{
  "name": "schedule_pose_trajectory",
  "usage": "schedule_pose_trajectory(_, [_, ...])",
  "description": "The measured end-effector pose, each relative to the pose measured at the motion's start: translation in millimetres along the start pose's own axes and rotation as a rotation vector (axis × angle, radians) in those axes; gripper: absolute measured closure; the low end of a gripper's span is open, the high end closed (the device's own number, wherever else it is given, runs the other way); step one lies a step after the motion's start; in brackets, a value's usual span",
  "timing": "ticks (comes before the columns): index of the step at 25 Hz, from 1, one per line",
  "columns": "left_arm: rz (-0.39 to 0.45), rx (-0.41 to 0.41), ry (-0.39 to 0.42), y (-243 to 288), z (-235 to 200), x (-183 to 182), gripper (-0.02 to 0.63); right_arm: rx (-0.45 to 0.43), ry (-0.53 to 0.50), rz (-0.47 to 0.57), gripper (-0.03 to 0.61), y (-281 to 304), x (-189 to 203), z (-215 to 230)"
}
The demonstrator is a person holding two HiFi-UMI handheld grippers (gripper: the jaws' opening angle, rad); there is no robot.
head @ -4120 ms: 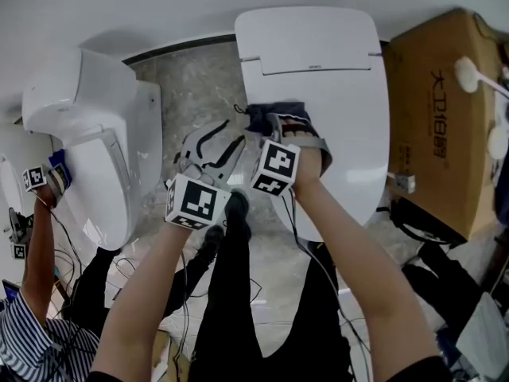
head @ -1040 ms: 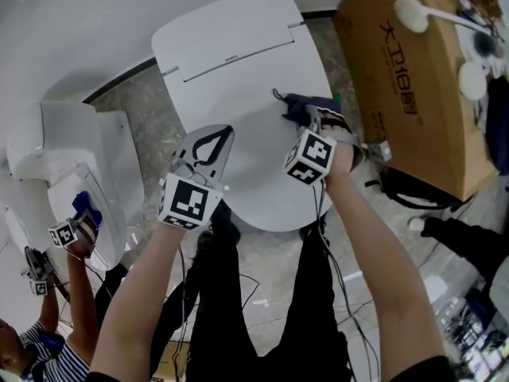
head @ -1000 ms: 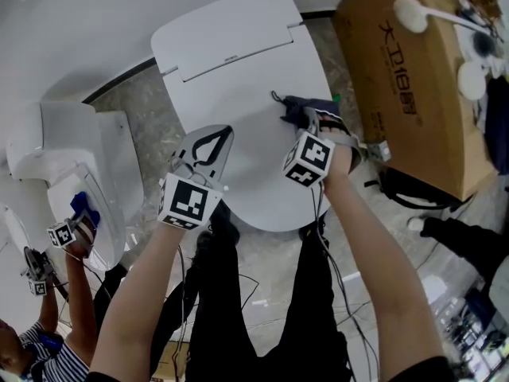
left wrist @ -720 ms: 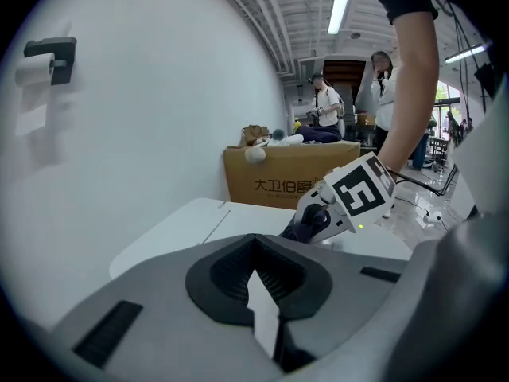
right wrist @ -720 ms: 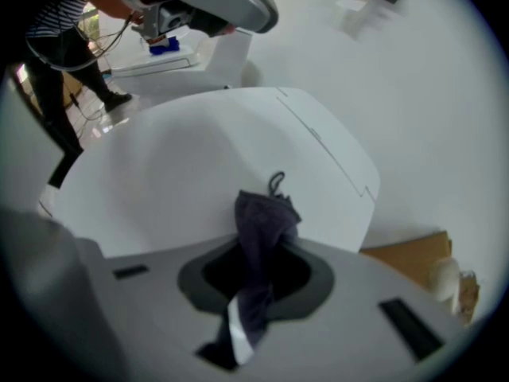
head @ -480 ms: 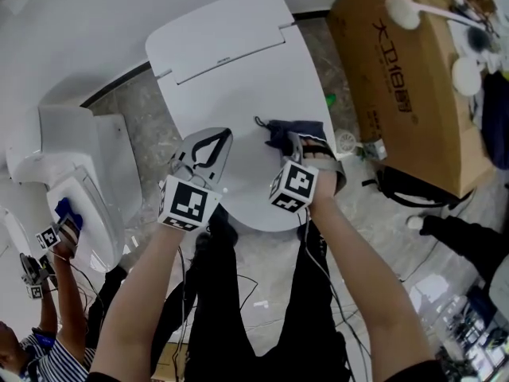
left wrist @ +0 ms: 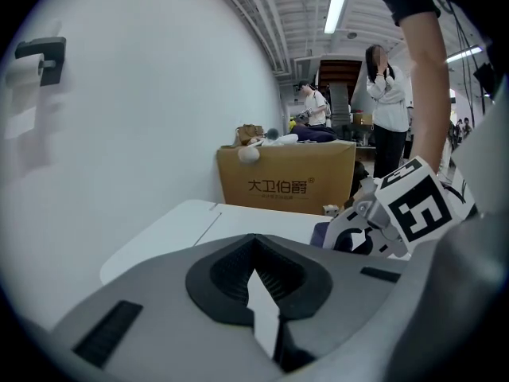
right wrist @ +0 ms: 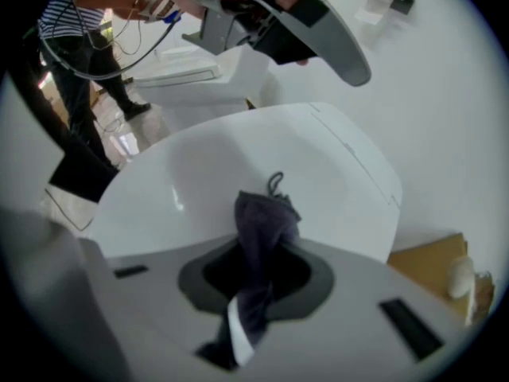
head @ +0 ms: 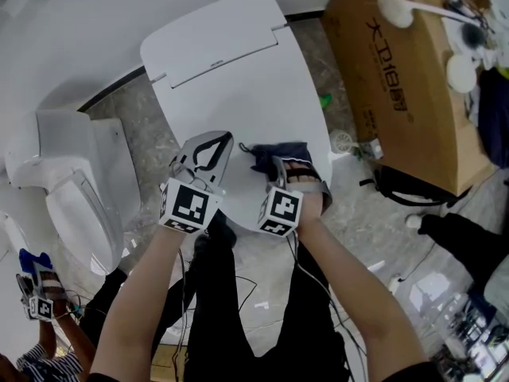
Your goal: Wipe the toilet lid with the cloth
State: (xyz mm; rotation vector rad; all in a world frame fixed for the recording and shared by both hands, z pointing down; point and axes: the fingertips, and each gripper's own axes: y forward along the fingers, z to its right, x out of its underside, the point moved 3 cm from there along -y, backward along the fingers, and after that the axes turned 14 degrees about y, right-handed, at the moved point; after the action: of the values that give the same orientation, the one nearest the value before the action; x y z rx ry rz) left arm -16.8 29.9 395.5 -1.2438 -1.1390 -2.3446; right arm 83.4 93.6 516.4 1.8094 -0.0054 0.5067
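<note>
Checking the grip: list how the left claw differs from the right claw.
The left claw is shut on nothing; the right claw is shut on the cloth. The left claw points almost level across the lid; the right claw points steeply down at it. Both are over the lid's near end.

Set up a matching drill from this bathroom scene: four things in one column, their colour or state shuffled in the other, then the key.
Column 1
1. cloth
2. toilet lid
3. cardboard box
4. left gripper

Column 2
A. brown, with dark print
B. shut, nothing in it
C. dark, pinched in the right gripper
D. white, closed

Pairs: 1-C, 2-D, 3-A, 4-B
</note>
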Motion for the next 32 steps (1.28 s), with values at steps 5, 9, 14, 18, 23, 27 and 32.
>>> schedule_pose_trajectory(5, [-0.002,-0.003,0.0,0.2,0.2,0.6,0.594,-0.023,-0.009,0.003,0.511,-4.6,-0.4,-20.8])
schedule_pose_trajectory(9, [0.002,-0.002,-0.003,0.5,1.2,-0.4,0.594,-0.048,-0.021,0.007,0.511,-8.6,-1.5,-40.1])
schedule_pose_trajectory(14, [0.002,0.0,0.002,0.2,3.0,-1.3,0.594,-0.067,-0.031,0.009,0.511,-10.0,-1.2,-52.4])
schedule_pose_trajectory(18, [0.005,-0.006,0.008,-0.5,4.8,-3.1,0.594,-0.07,-0.033,0.02,0.511,-13.5,-0.3,-51.2])
schedule_pose_trajectory(23, [0.006,-0.007,0.018,-2.7,7.4,-5.5,0.594,0.0,-0.009,0.055,0.511,-18.3,-2.8,-5.0])
schedule_pose_trajectory(27, [0.008,-0.002,0.021,-5.9,10.9,-5.8,0.594,0.113,0.024,0.055,0.511,-21.1,-1.2,72.0])
schedule_pose_trajectory(32, [0.005,0.013,0.028,-8.3,12.9,-4.1,0.594,0.227,0.043,0.001,0.511,-17.4,10.8,167.1])
